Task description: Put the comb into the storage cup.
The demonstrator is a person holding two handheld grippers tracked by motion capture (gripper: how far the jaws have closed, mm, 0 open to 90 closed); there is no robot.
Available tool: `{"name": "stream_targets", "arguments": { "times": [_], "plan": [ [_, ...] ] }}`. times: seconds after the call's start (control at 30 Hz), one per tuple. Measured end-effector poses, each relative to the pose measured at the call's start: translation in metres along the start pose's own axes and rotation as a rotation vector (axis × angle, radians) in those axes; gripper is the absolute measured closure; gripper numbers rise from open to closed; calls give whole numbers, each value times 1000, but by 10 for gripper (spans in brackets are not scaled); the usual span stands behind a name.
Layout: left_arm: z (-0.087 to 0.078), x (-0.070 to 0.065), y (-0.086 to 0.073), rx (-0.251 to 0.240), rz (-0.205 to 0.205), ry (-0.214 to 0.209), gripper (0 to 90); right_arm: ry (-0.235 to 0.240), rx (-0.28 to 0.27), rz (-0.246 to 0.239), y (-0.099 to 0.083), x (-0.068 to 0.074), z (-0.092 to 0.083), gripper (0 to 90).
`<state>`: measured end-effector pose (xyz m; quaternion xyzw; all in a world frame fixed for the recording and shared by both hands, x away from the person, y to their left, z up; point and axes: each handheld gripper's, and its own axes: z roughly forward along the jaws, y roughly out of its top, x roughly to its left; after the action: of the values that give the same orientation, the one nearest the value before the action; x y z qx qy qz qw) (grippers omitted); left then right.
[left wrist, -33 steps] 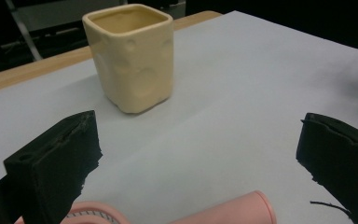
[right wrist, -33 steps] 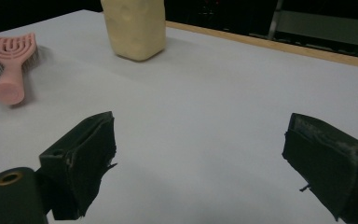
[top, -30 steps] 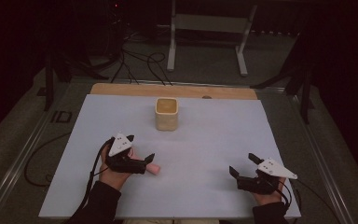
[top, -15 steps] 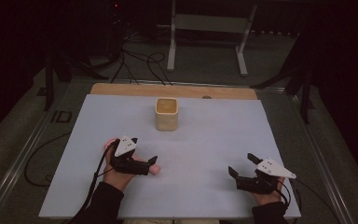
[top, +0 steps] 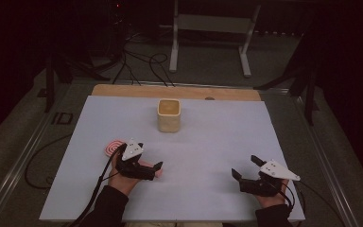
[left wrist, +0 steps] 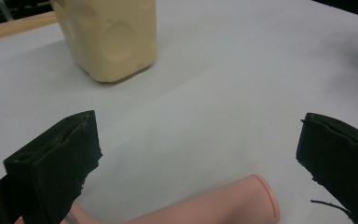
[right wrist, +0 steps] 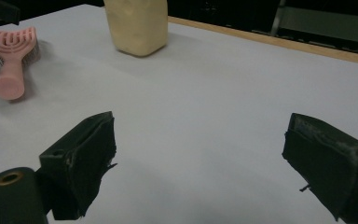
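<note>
A pink hairbrush lies on the white table sheet at the near left, its round ribbed head [top: 113, 147] pointing away and its handle end [top: 158, 173] pointing right. My left gripper [top: 150, 155] hovers open just over the handle [left wrist: 214, 206], which lies low between the spread jaws without touching them. A cream square cup [top: 169, 115] stands upright at the middle back, ahead of the left gripper [left wrist: 200, 140]. My right gripper [top: 245, 166] rests open near the front right edge, with nothing between its fingers [right wrist: 200, 140]. In the right gripper view the hairbrush [right wrist: 10, 57] shows far left and the cup [right wrist: 137, 25] at the top.
The white sheet [top: 217, 142] covers most of the table, and a wooden strip [top: 179, 91] runs along the far edge. Beyond it are cables and a metal stand [top: 210, 28] on the dark floor.
My left gripper has shifted slightly right and toward the near edge, which uncovers the brush's pink head. The brush, the cup and the right gripper have not moved.
</note>
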<state>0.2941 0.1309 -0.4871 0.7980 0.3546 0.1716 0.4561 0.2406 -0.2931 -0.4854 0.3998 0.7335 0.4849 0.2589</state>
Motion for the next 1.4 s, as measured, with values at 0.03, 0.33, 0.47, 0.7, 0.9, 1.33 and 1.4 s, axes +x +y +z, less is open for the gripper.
{"name": "stream_targets", "arguments": {
  "times": [0.03,0.33,0.47,0.7,0.9,1.33,1.4],
  "plan": [
    [1,0,0,2,2,-1,1,0,0,1,0,0,0,91],
    [3,-2,-2,3,1,4,1,-7,11,1,-1,0,1,91],
    [4,-3,-3,6,-9,2,7,-7,13,-1,0,0,1,91],
    [8,-8,-4,37,-22,-34,125,-9,16,0,0,0,2,92],
    [10,-14,-4,49,-20,-52,333,-9,20,-5,0,0,2,92],
    [21,-18,-9,141,-27,-133,840,-8,25,-8,0,1,3,93],
    [23,-19,-10,158,-30,-141,890,-11,26,-7,0,1,3,93]
  ]
}}
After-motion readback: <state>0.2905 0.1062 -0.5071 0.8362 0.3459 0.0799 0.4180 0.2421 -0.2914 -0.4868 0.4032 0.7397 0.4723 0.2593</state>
